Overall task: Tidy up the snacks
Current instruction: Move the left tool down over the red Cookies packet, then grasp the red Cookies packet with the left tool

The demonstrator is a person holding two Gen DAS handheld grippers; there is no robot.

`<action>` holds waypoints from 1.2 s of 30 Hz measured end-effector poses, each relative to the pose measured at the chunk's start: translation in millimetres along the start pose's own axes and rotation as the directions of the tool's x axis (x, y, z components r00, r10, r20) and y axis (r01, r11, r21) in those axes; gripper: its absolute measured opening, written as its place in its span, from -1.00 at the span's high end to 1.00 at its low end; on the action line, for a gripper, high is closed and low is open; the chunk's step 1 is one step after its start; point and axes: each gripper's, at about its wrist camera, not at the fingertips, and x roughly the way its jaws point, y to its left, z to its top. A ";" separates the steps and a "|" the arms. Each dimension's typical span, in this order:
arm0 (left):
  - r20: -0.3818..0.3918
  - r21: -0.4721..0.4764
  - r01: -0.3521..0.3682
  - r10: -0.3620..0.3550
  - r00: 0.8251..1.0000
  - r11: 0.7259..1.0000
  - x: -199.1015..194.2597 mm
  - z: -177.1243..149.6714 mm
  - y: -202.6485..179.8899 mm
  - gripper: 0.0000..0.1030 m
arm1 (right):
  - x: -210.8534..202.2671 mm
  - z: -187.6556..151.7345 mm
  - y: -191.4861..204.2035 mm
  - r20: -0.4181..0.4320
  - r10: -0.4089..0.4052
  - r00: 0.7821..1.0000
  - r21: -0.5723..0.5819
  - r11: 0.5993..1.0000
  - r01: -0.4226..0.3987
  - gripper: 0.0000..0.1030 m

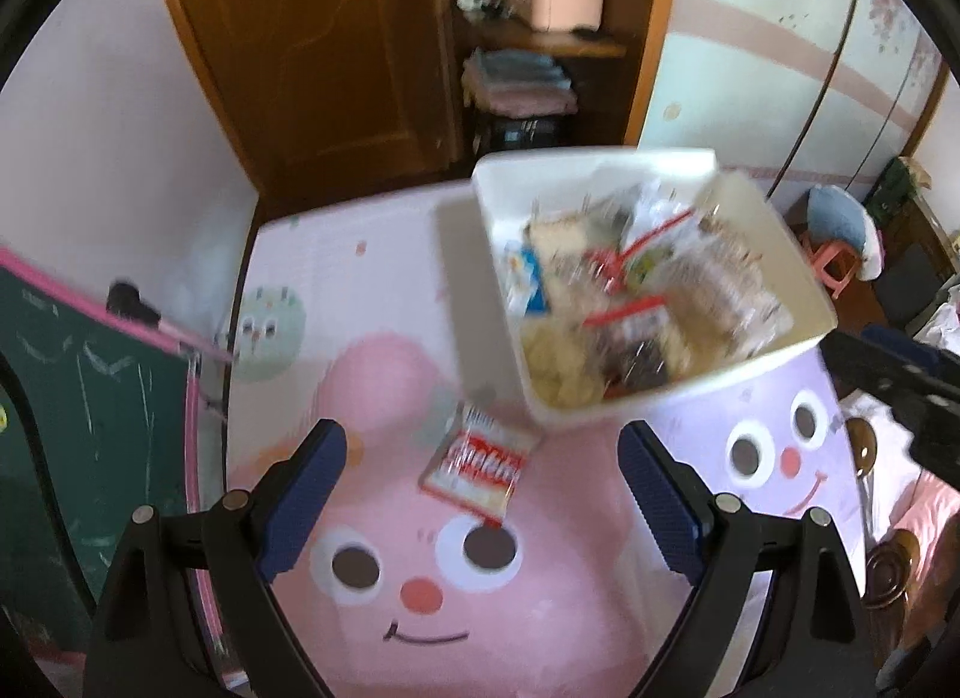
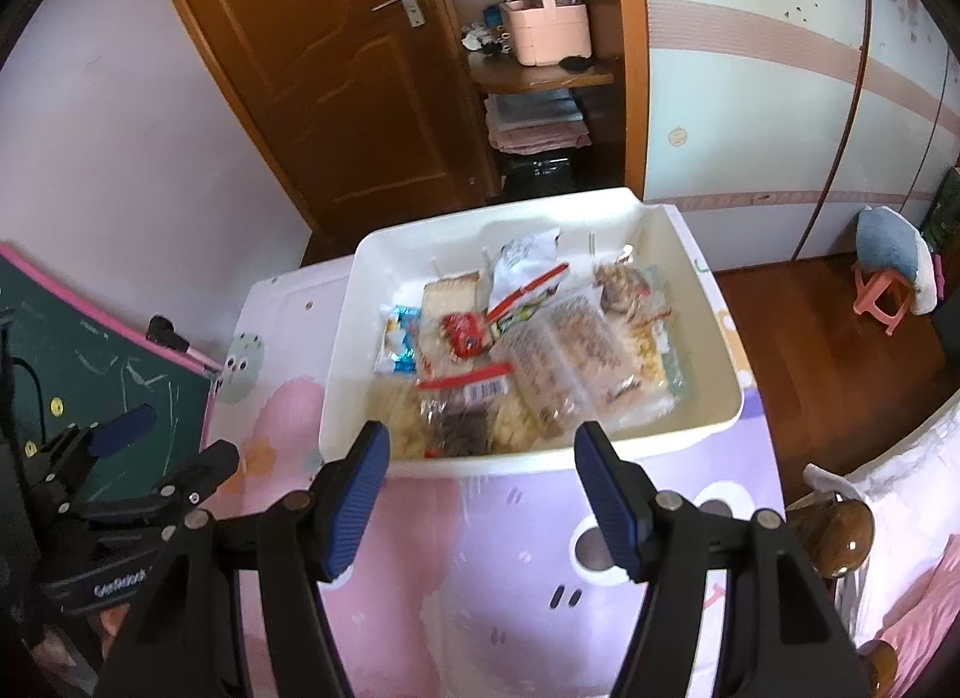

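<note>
A white plastic bin (image 1: 498, 218) holds several wrapped snacks (image 1: 648, 302) and sits on a pink cartoon mat (image 1: 384, 386). It also shows in the right wrist view (image 2: 708, 302) with its snacks (image 2: 540, 350). One red and white snack packet (image 1: 477, 467) lies on the mat just in front of the bin's near corner. My left gripper (image 1: 483, 461) is open and empty, its jaws on either side of that packet, above it. My right gripper (image 2: 483, 458) is open and empty at the bin's near rim. The left gripper also shows at the left of the right wrist view (image 2: 174, 446).
A green chalkboard with a pink frame (image 2: 90, 374) stands at the mat's left edge. A brown door (image 2: 312, 62) and a shelf with a pink caddy (image 2: 543, 26) are behind. A pink stool (image 2: 882, 296) stands on the wood floor to the right.
</note>
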 end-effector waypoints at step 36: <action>-0.215 0.033 0.116 -0.106 0.971 0.993 170.3 -44.8 13.7 -0.74 | 119.5 -83.3 2.5 -0.282 -0.020 0.959 0.135 0.989 0.060 -0.25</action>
